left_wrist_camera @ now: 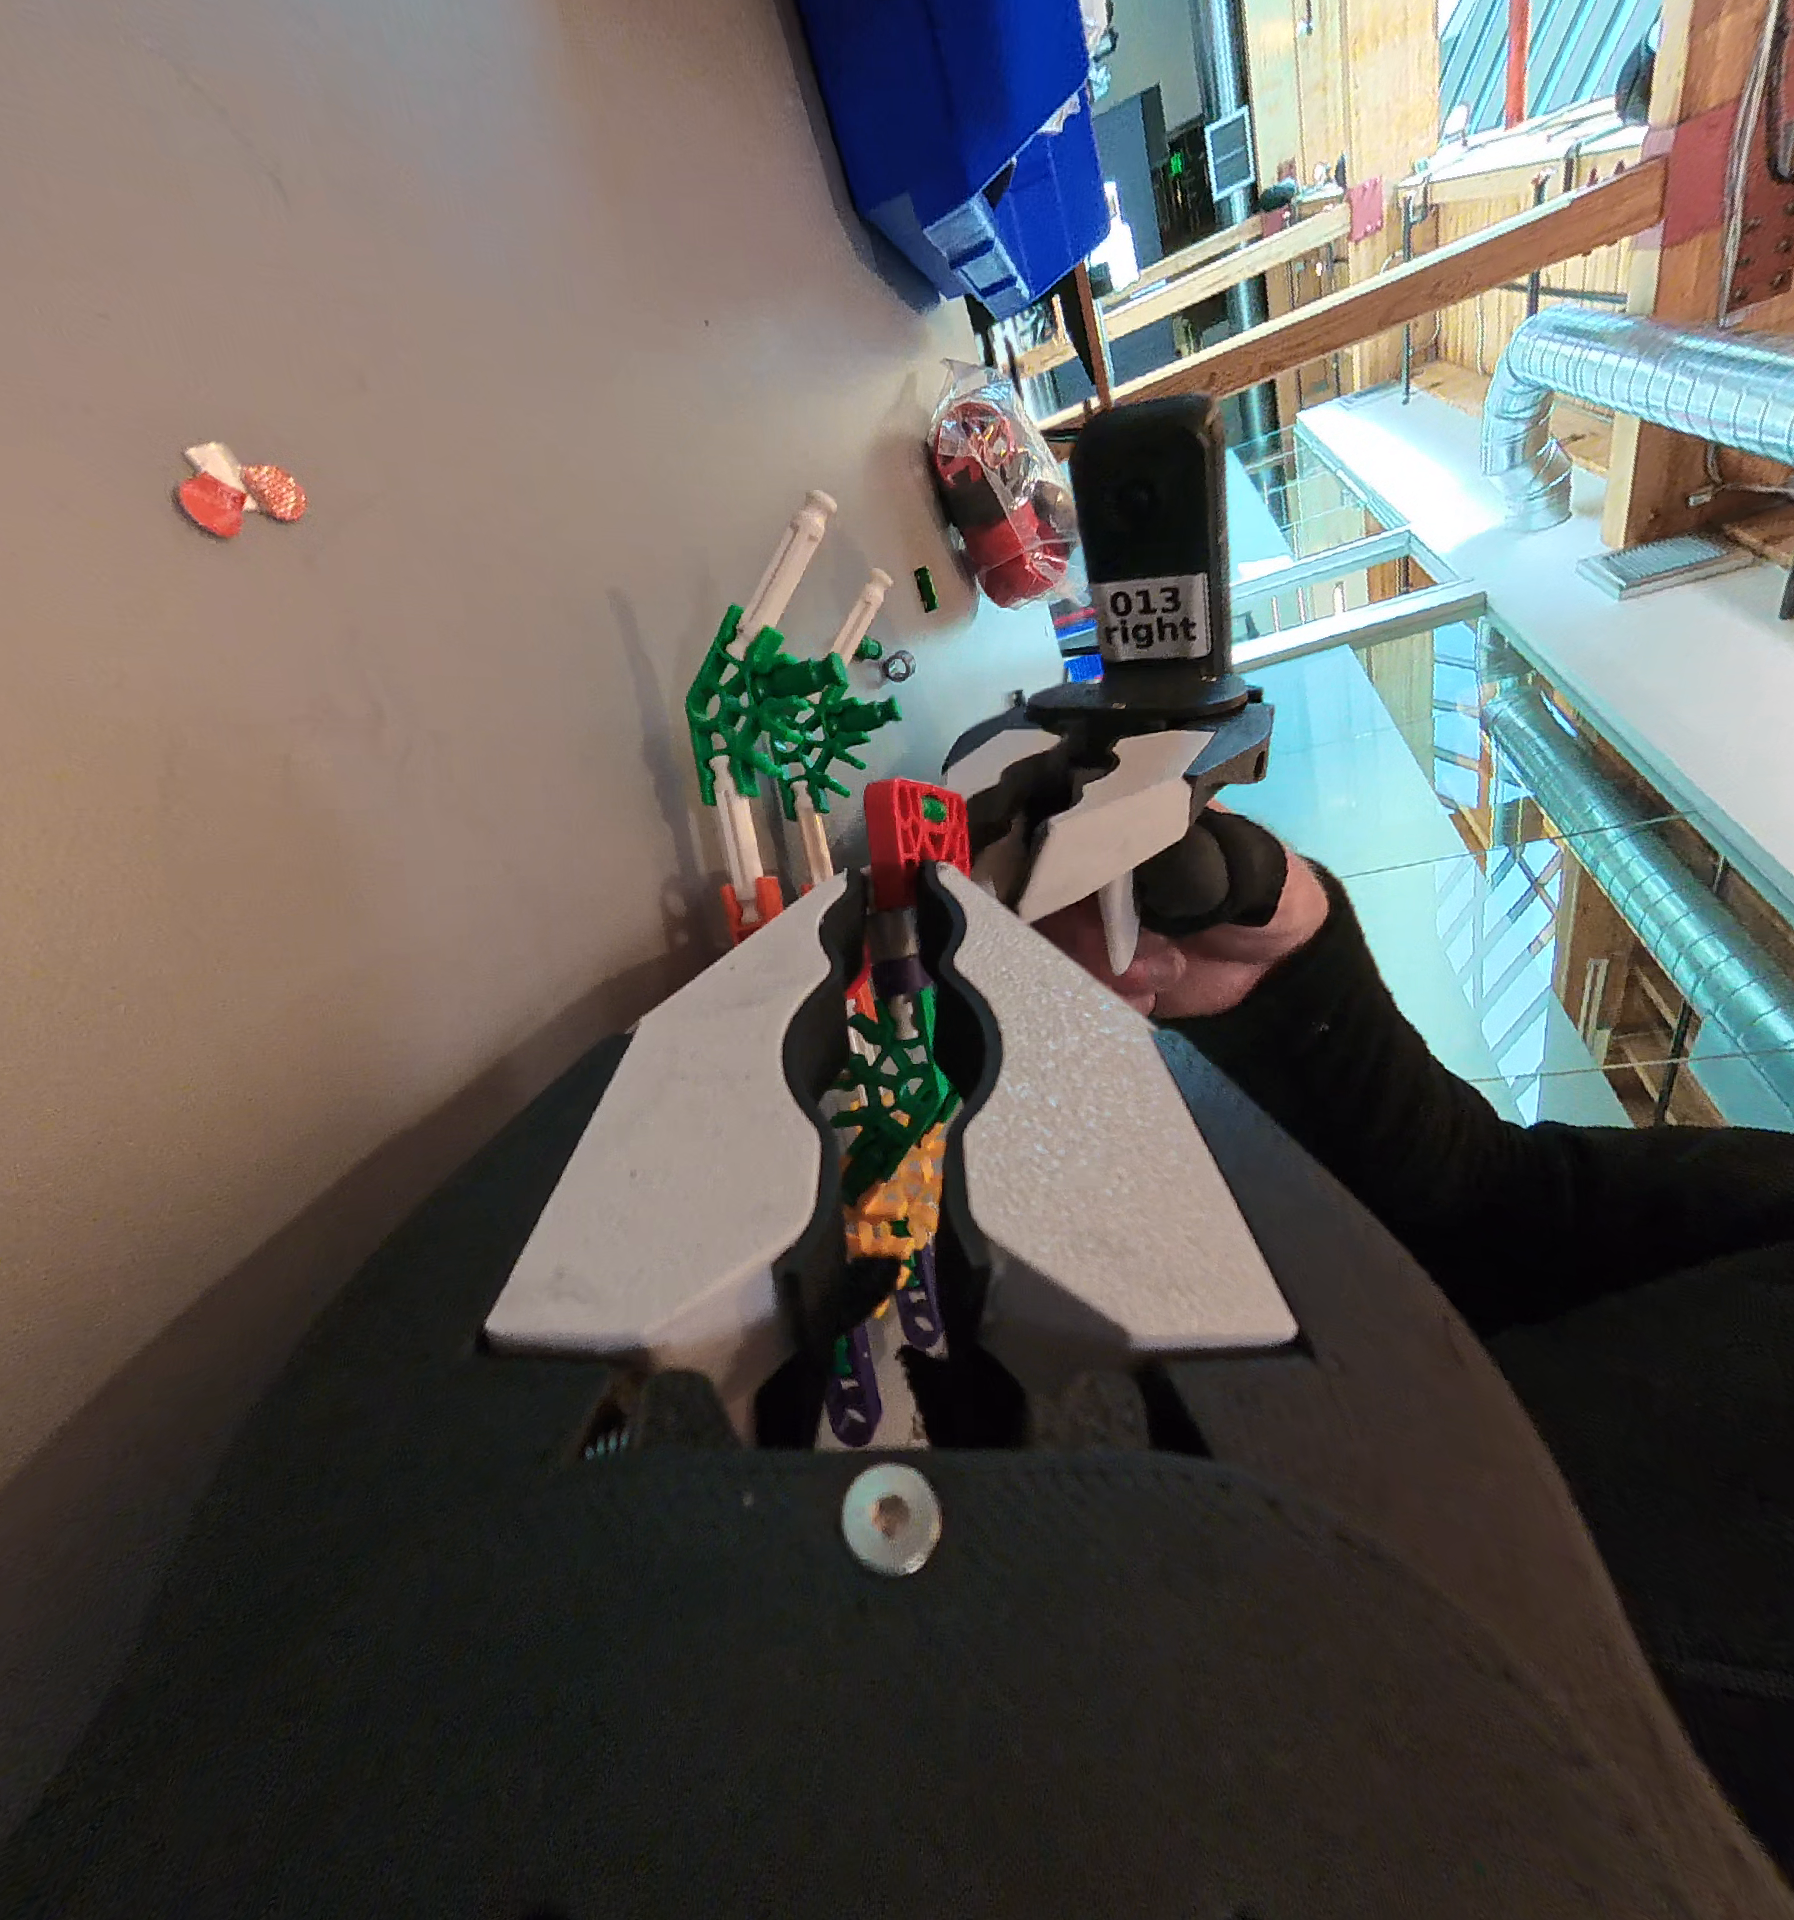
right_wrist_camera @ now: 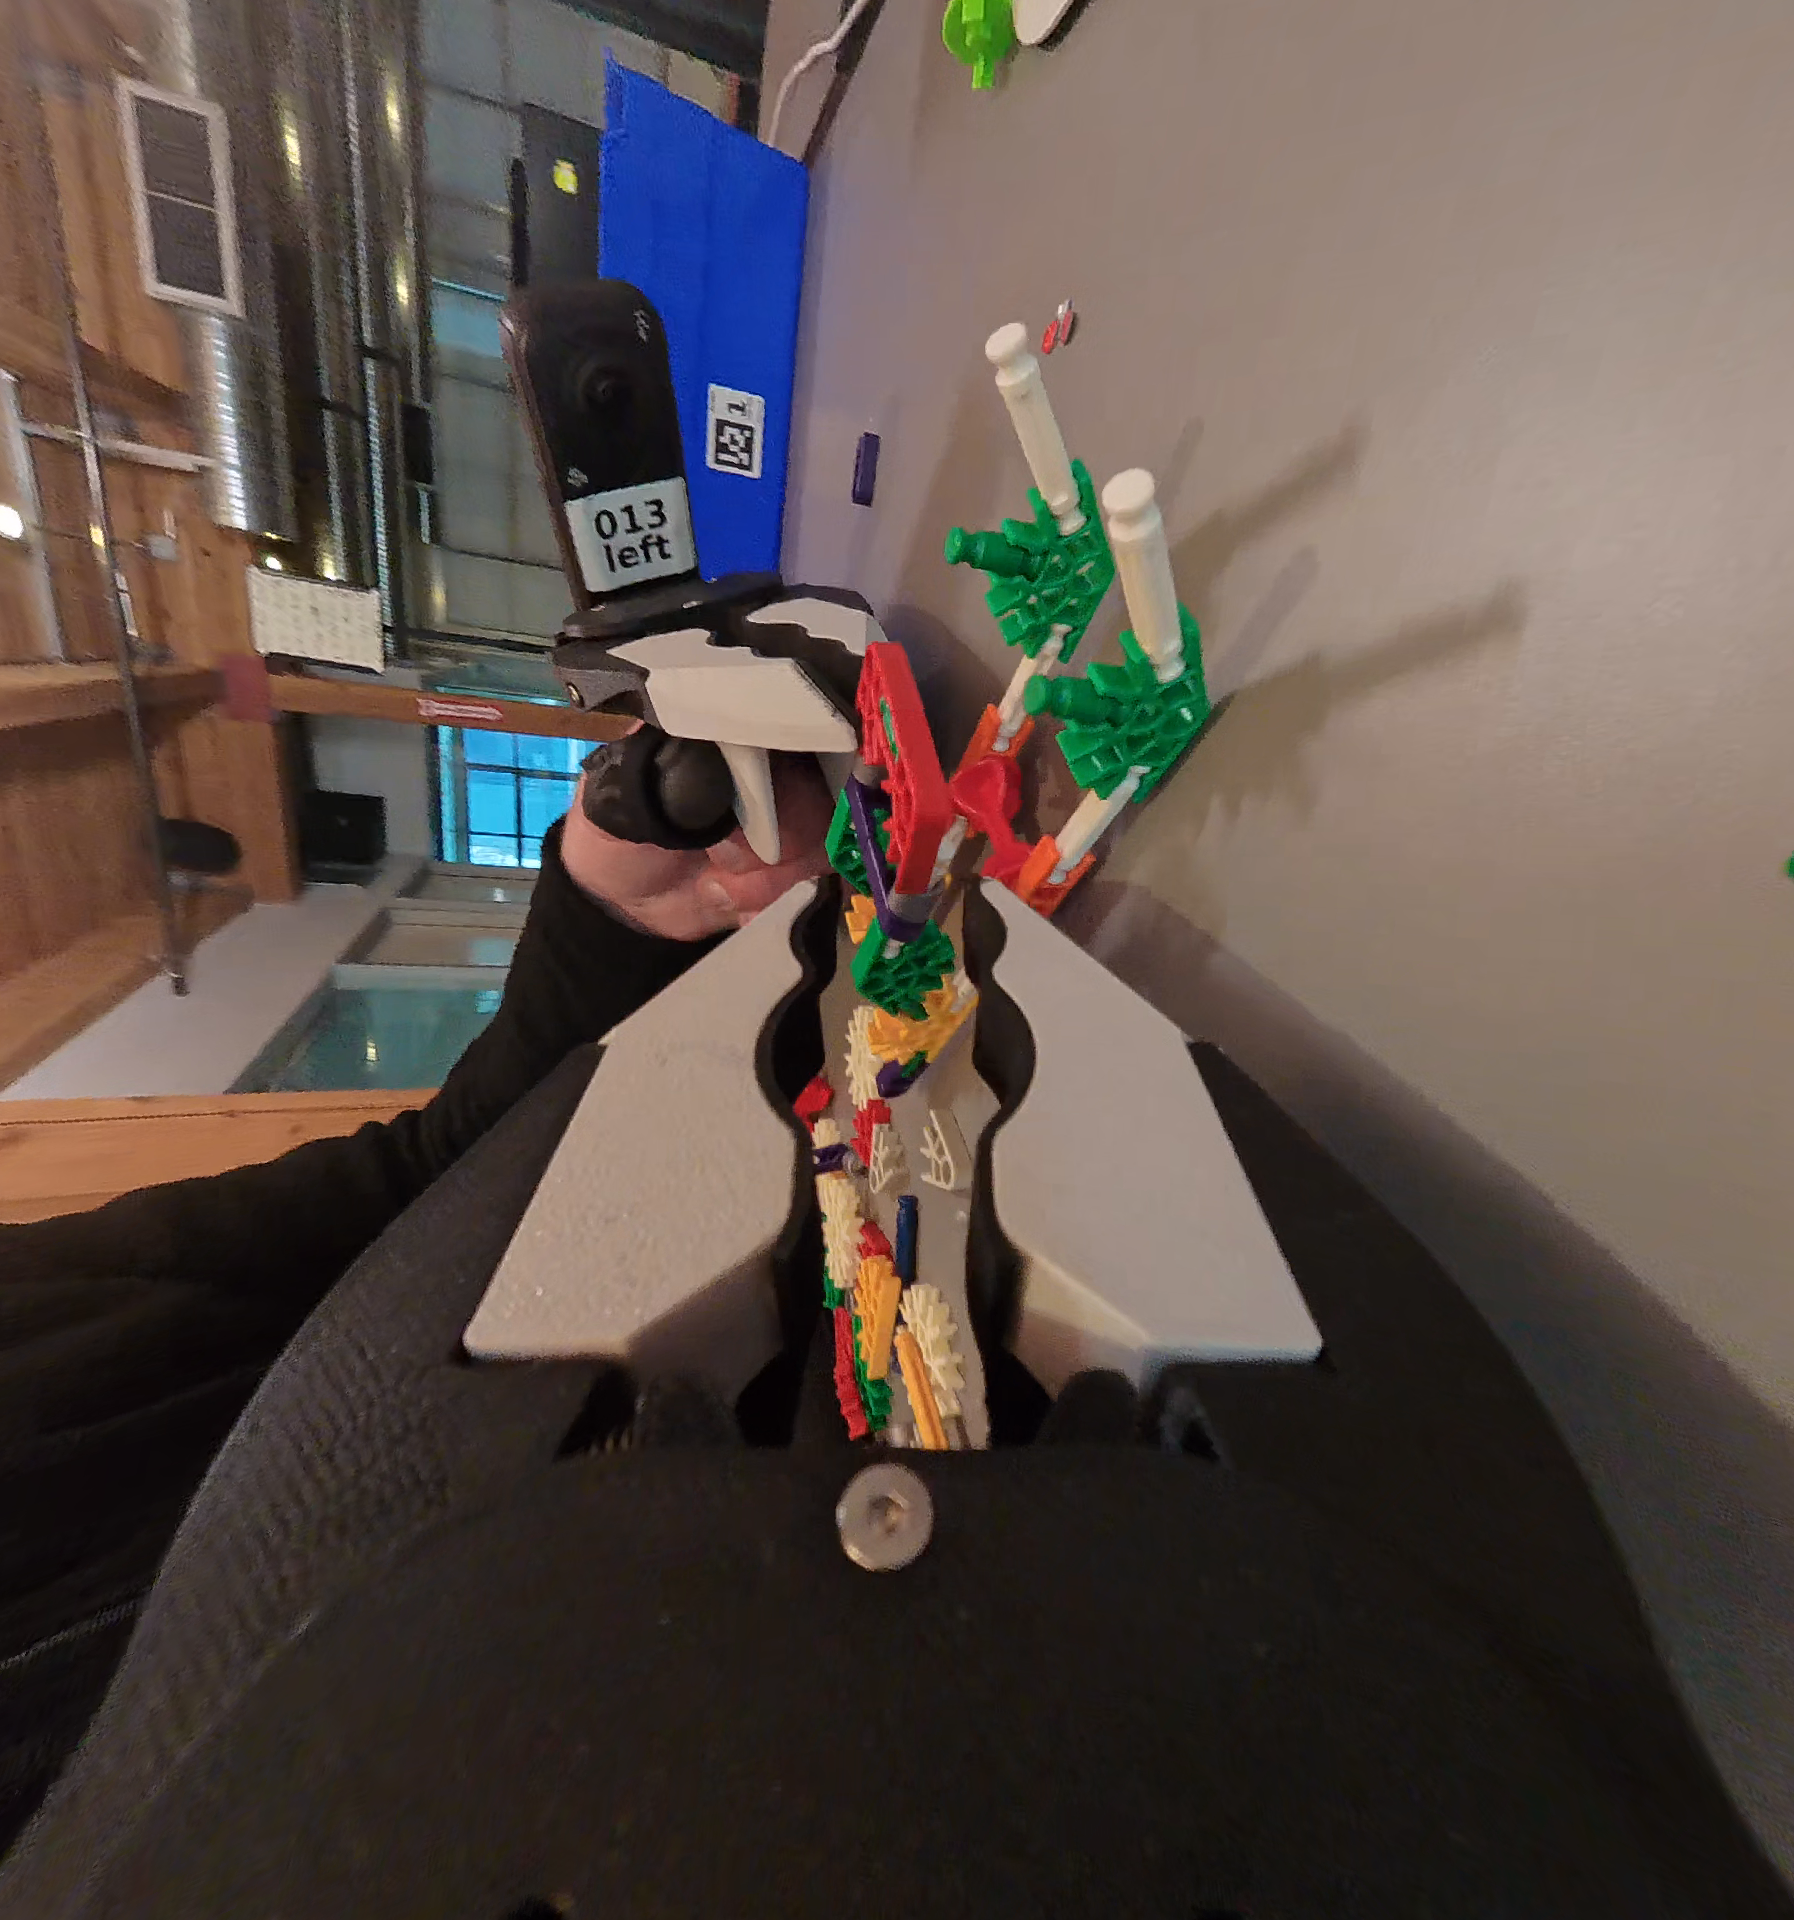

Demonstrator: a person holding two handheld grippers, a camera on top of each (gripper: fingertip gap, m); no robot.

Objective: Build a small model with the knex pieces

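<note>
Grippers point(left_wrist_camera: 898, 883) apparently pinch red connector point(left_wrist_camera: 916, 831).

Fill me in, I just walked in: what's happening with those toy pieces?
A person holds two tools over a grey table. The left hand-held gripper is shut on a red construction-toy connector. The right hand-held gripper closes around the grey rod joined to that connector. A green-and-white rod assembly stands just beyond; loose pieces lie below.

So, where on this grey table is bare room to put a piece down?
Bare grey table lies between the red scraps and the blue bin. It is crowded around the green-and-white rod model, the bagged parts and both hand-held grippers.
</note>
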